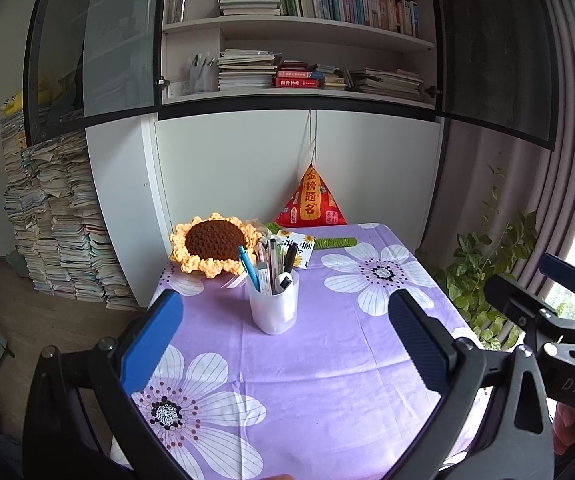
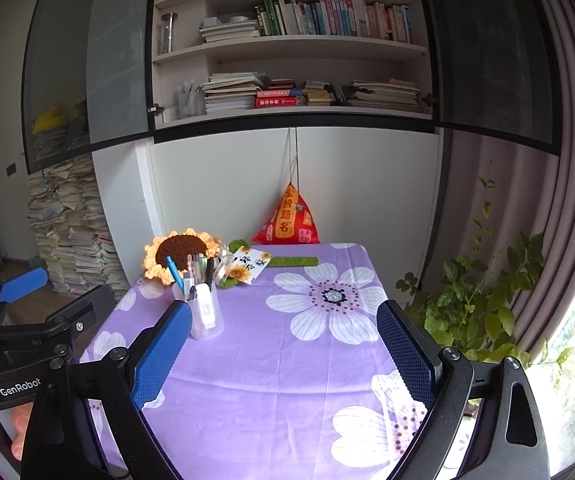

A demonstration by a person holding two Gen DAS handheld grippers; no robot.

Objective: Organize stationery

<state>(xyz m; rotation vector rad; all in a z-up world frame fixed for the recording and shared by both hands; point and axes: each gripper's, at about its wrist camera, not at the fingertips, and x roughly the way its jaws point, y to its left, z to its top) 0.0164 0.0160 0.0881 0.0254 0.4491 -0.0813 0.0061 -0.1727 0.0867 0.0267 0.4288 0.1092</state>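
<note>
Two handheld grippers hover above a table draped in a purple cloth printed with large white flowers (image 1: pixel 327 360), and both are spread wide with nothing between their blue-padded fingers. The left gripper (image 1: pixel 283 344) frames the translucent white plastic pen cup (image 1: pixel 274 307), which stands upright on the cloth toward the far left part of the table, ahead of the fingers and apart from them. The right gripper (image 2: pixel 283 348) hangs over the cloth's bare middle; from its camera the cup (image 2: pixel 207 314) sits just beyond the left finger's tip, and whether they touch cannot be told.

Several pieces of stationery stand inside the cup: a teal-blue pen (image 1: pixel 249 267) leaning left, a black marker (image 1: pixel 289 258), some pale pens between them, and a white item with a black end tucked at the rim. Just behind the cup lies a crocheted sunflower with a brown centre and orange-yellow petals (image 1: pixel 213 242), and beside that a small card printed with sunflowers and black characters (image 1: pixel 299 246), propped at a tilt. A green strip (image 1: pixel 335 243) lies flat near the table's far edge. A red pyramid-shaped pouch with gold characters (image 1: pixel 312 202) rests against the white wall panel at the back, hanging strings rising from its tip.

Above, an open white bookshelf (image 1: pixel 299 26) holds upright and stacked books. A tall pile of papers (image 1: pixel 59 216) stands on the floor at left, and a leafy green plant (image 1: pixel 483 264) grows by the pink curtain at right.
</note>
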